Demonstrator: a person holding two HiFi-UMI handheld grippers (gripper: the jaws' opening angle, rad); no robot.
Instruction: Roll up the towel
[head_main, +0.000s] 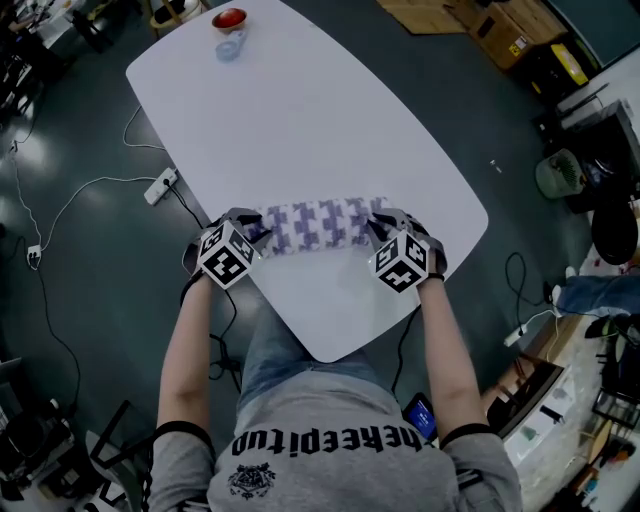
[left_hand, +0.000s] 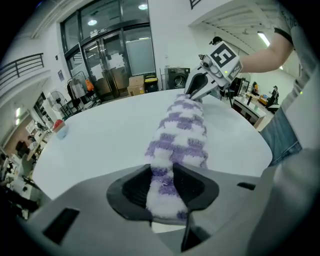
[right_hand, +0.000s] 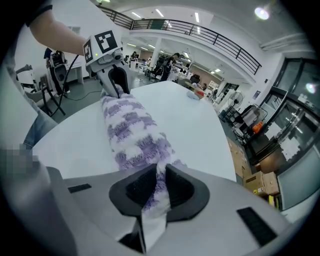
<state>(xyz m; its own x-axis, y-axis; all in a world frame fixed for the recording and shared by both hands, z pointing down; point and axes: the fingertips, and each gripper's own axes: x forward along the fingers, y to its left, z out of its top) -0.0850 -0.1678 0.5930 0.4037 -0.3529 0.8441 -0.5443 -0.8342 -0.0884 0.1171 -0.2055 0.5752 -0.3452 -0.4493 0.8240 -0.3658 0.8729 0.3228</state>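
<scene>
The purple-and-white checked towel (head_main: 318, 224) lies rolled into a log across the near part of the white table (head_main: 300, 110). My left gripper (head_main: 252, 234) is shut on the roll's left end (left_hand: 165, 187), with fluffy cloth pinched between its black pads. At the opposite end, my right gripper (head_main: 383, 232) is shut on the towel (right_hand: 156, 186), a thin fold squeezed between its pads. From each gripper view the roll (left_hand: 181, 132) (right_hand: 131, 131) runs away toward the other gripper (left_hand: 196, 90) (right_hand: 116, 85).
A red bowl (head_main: 229, 18) and a small pale cup (head_main: 229, 48) stand at the table's far end. Cables and a power strip (head_main: 160, 186) lie on the floor to the left. Boxes and equipment crowd the floor at right.
</scene>
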